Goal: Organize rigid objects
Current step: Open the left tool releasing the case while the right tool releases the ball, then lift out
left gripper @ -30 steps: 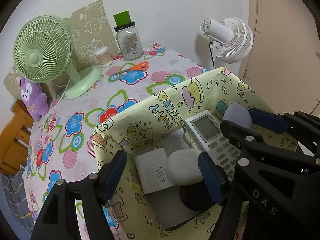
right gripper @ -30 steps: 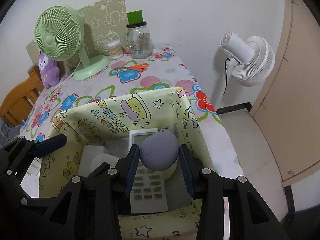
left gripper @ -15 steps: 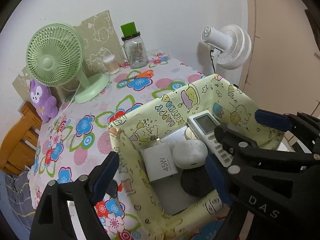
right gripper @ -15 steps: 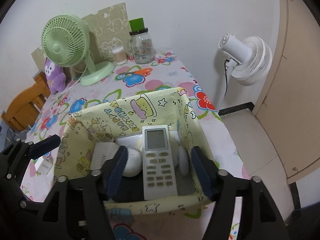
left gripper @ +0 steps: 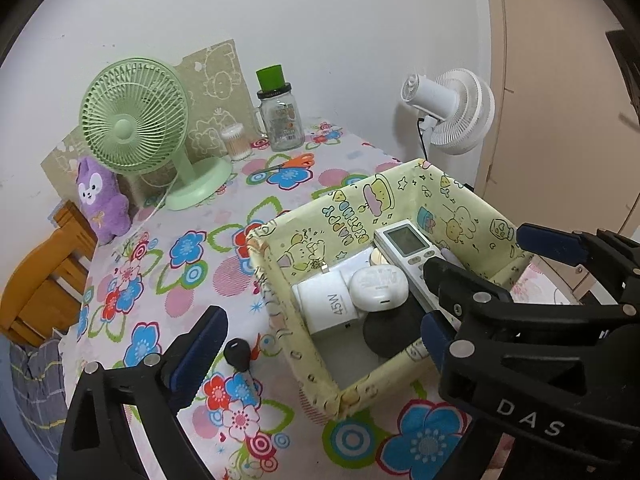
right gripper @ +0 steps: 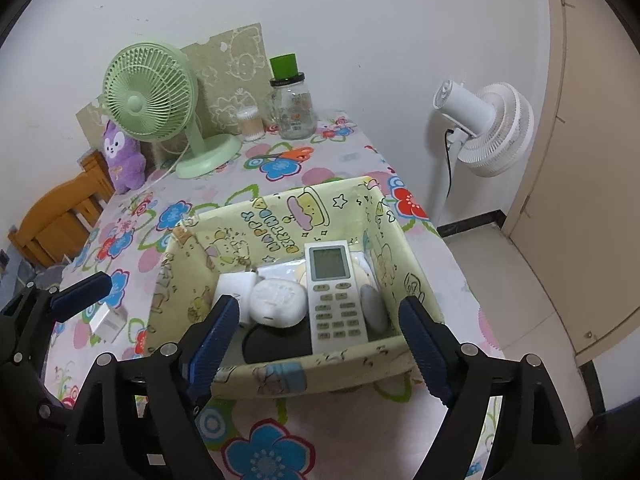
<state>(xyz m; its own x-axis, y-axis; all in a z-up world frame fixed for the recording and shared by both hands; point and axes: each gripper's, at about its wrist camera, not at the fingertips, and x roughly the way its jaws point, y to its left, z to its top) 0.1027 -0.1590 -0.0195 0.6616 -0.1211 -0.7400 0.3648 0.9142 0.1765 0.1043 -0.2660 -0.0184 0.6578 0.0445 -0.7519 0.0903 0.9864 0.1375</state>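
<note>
Across the middle of both wrist views sits the yellow cartoon-printed fabric storage box [left gripper: 460,216] [right gripper: 276,220], resting on the flower-patterned tablecloth [left gripper: 168,280] [right gripper: 280,432]. Packed inside: a white air-conditioner remote with a grey screen [left gripper: 404,248] [right gripper: 334,292] lying along the box's right half, a white rounded earbud-style case [left gripper: 378,286] [right gripper: 276,302] just left of it and touching it, and a white 45W charger block [left gripper: 326,306] [right gripper: 234,284] further left. A black round object [left gripper: 390,334] [right gripper: 276,344] lies partly under the white case, near the front wall. In the right wrist view a grey oval piece [right gripper: 372,308] is wedged between the remote and the box's right wall.

Now the left gripper [left gripper: 320,350], low in its own frame: its blue-padded fingers [left gripper: 198,350] stand wide apart, gripping nothing, one over the tablecloth and one by the box's near corner. The right gripper [right gripper: 320,344] is likewise spread wide and empty, its fingers [right gripper: 212,344] flanking the box's front wall; it also shows at the right edge of the left wrist view.

Outside the box, a small black knob-shaped object [left gripper: 237,354] lies on the cloth at lower centre of the left view, and a small white block [right gripper: 106,320] sits at the left of the right view. Upper left: a mint-green desk fan [left gripper: 140,132] [right gripper: 160,100].
</note>
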